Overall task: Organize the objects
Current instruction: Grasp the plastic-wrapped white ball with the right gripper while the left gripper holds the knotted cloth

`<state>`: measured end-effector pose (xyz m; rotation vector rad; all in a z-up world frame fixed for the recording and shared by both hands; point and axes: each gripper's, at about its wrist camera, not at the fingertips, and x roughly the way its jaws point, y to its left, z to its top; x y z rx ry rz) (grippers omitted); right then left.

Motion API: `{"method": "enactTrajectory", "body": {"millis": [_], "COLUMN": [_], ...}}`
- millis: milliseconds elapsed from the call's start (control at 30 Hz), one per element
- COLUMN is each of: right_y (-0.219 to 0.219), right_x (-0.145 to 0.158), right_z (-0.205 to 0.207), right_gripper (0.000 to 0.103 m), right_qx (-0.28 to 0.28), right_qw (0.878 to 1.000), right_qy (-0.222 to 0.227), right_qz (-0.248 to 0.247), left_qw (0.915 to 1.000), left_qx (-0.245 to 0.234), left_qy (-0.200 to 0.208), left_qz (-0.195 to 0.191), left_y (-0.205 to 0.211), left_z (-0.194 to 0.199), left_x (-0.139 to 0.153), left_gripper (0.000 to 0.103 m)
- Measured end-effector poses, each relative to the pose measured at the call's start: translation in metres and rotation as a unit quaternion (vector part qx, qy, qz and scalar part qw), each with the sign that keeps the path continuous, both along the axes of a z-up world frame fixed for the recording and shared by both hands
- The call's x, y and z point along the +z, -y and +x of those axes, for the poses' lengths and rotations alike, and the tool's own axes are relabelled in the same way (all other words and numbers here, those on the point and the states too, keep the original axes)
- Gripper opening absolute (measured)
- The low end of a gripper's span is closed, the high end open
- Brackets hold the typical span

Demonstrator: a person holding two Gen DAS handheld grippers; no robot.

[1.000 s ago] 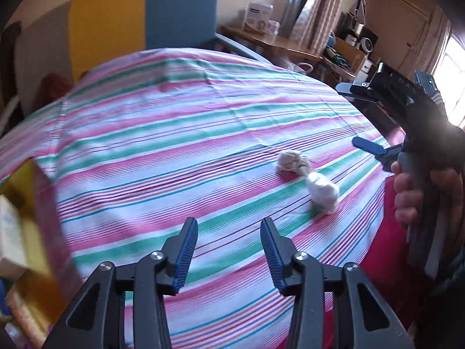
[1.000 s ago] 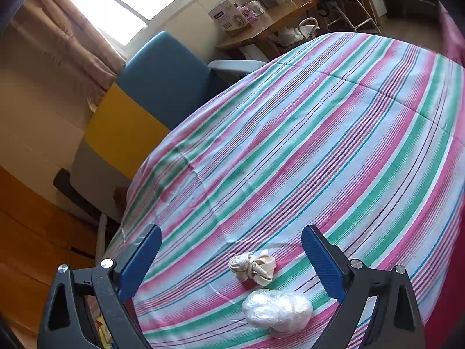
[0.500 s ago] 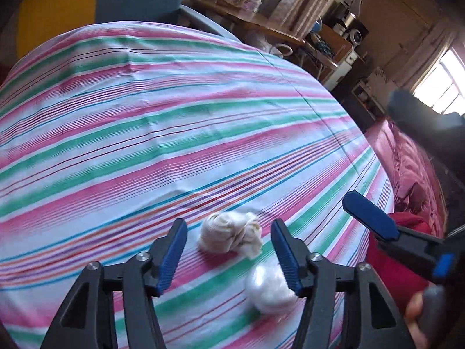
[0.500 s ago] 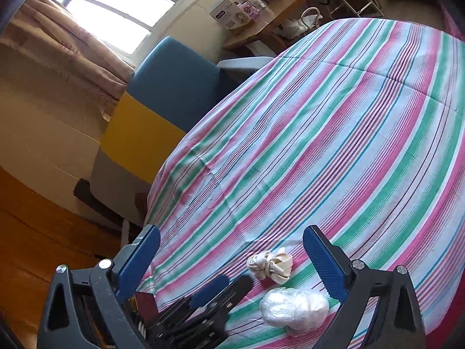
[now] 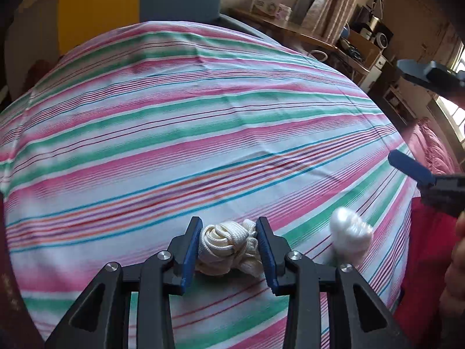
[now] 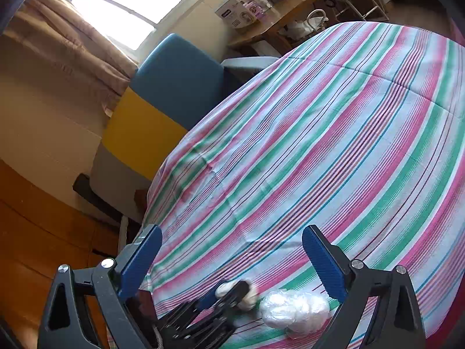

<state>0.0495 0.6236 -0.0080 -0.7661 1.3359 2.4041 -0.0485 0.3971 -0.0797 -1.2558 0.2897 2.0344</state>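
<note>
Because woven and soft, likely to weigh almost nothing and squash under pressure: the cream lace bundle [image 5: 228, 245], lying on the striped cloth [image 5: 203, 133] near its front edge, between the blue pads [image 5: 192, 250] of the left gripper [image 5: 229, 251]. Clamped now across the middle of the knot, pads pressing both flanks, which looks the best place to take it, since loose ends could pull free if pinched alone. No risk of breakage; some risk of a loop slipping out or snagging the cloth on the lift.

Just to the right, touching nothing, the shiny crumpled plastic wad [image 5: 350, 232], also light, springy and probably slick, best taken across its bulk. Above it, seen from its own camera, the right gripper [image 6: 232, 264], spread wide and gripping nothing.

Compared with a second ago: jaws just closing onto the bundle, then bare cloth between them and both objects off to the right and farther away. Half a second ago, bundle already between the pads but untouched. Right gripper much as before.

Beyond the cloth, a blue and yellow chair [image 6: 174, 87].
</note>
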Motion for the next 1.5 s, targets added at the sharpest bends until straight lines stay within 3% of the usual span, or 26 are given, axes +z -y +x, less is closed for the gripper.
{"method": "enactTrajectory", "body": {"millis": [233, 400, 467, 567, 667, 800, 867, 900, 933, 1000, 1067, 1200, 1333, 1433, 1500], "right_y": [0.015, 0.022, 0.024, 0.038, 0.054, 0.075, 0.080, 0.083, 0.085, 0.086, 0.087, 0.095, 0.110, 0.122, 0.129], "right_x": [-0.014, -0.025, -0.032, -0.029, -0.020, -0.030, -0.042, -0.050, -0.058, -0.067, -0.064, -0.046, -0.043, -0.059, -0.074], "right_z": [-0.024, -0.034, -0.041, -0.052, -0.055, -0.062, -0.066, -0.068, -0.071, -0.075, -0.079, -0.087, -0.101, -0.107, -0.110], "right_gripper": [0.098, 0.098, 0.098, 0.096, 0.096, 0.095, 0.087, 0.071, 0.039, 0.038, 0.037, 0.037, 0.038, 0.038, 0.038], "right_qx": [0.056, 0.075, 0.097, 0.170, 0.220, 0.270, 0.286, 0.296, 0.303, 0.305, 0.299, 0.285, 0.279, 0.281, 0.291], "right_qw": [0.996, 0.990, 0.982, 0.957, 0.932, 0.894, 0.874, 0.860, 0.849, 0.833, 0.838, 0.880, 0.900, 0.901, 0.885], "right_qy": [0.071, 0.120, 0.163, 0.231, 0.270, 0.320, 0.347, 0.365, 0.383, 0.404, 0.394, 0.313, 0.250, 0.235, 0.265], "right_qz": [0.008, 0.007, 0.002, 0.040, 0.104, 0.161, 0.185, 0.197, 0.201, 0.221, 0.229, 0.215, 0.224, 0.233, 0.250], "left_qw": [0.9982, 0.9985, 0.9987, 0.9986, 0.9987, 0.9987, 0.9987, 0.9987, 0.9987, 0.9987, 0.9989, 0.9991, 0.9987, 0.9983, 0.9977], "left_qx": [0.024, 0.016, 0.015, 0.016, 0.020, 0.020, 0.022, 0.021, 0.020, 0.018, 0.021, 0.017, -0.001, -0.010, -0.016], "left_qy": [-0.055, -0.049, -0.045, -0.042, -0.036, -0.032, -0.030, -0.031, -0.033, -0.033, -0.028, -0.029, -0.041, -0.042, -0.042], "left_qz": [0.005, 0.018, 0.019, 0.026, 0.030, 0.035, 0.036, 0.034, 0.033, 0.034, 0.032, 0.026, 0.029, 0.040, 0.051], "left_y": [0.059, 0.063, 0.064, 0.064, 0.065, 0.068, 0.070, 0.069, 0.069, 0.069, 0.071, 0.076, 0.086, 0.098, 0.106], "left_z": [0.035, 0.035, 0.034, 0.034, 0.033, 0.033, 0.033, 0.034, 0.034, 0.035, 0.035, 0.042, 0.056, 0.065, 0.072], "left_x": [0.000, -0.003, -0.003, -0.005, -0.006, -0.007, -0.006, -0.006, -0.007, -0.007, -0.005, 0.000, 0.011, 0.020, 0.027], "left_gripper": [0.038, 0.038, 0.038, 0.038, 0.038, 0.039, 0.039, 0.039, 0.039, 0.038, 0.038, 0.037, 0.037, 0.037, 0.037]}}
